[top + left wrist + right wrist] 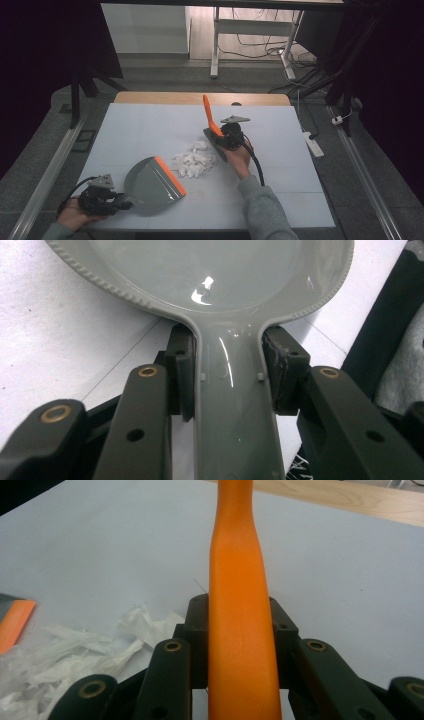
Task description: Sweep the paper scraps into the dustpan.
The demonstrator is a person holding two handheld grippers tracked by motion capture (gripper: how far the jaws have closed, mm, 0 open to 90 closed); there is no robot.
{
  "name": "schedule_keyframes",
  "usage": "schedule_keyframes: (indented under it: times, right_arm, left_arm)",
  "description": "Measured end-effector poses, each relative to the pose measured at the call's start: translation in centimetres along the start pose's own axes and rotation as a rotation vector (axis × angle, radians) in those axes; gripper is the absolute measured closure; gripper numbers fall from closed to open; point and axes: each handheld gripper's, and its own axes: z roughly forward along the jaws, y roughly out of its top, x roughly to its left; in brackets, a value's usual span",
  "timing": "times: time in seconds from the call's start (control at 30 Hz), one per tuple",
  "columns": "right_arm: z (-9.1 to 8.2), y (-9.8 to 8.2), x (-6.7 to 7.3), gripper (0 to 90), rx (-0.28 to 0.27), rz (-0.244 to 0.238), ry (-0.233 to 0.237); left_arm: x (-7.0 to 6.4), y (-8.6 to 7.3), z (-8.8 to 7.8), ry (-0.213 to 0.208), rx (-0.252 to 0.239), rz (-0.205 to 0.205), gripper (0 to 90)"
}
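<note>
Presently you are gripping a grey dustpan (pixel 152 182) by its handle with your left gripper (pixel 117 202), near the front left of the white table (pixel 150 125). In the left gripper view, the pads (pixel 182 372) are pressing on both sides of the dustpan (pixel 235 340) handle, so those tongs are closed narrow on it. The pan is lying flat, its orange lip (pixel 170 175) facing the middle of the table.

With your right gripper (pixel 222 137) you are clamping an orange brush handle (pixel 210 115), which is slanting up and away from you. In the right gripper view, the brush handle (pixel 242 625) is running straight up between the jaws, both pads tight against it.

Between the two tools, a pile of white paper scraps (pixel 195 160) is sitting on the table, just beside the orange lip and touching the dark brush head (pixel 215 142). The scraps (pixel 70 655) are also showing at lower left in the right gripper view, near the orange lip (pixel 15 622).
</note>
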Motion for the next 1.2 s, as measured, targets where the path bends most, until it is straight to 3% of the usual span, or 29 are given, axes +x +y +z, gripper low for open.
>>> schedule_keyframes:
  times: [0.5,1.2]
  right_arm:
    - [1.6,-0.1,2.1,71.0,0.049,-0.030,0.039]
    - [1.6,-0.7,5.2,70.9,0.061,-0.090,0.111]
  left_arm:
    - [0.0,0.4,0.4,-0.001,-0.003,-0.020,61.7]
    - [0.0,0.6,0.6,-0.002,-0.002,-0.024,61.7]
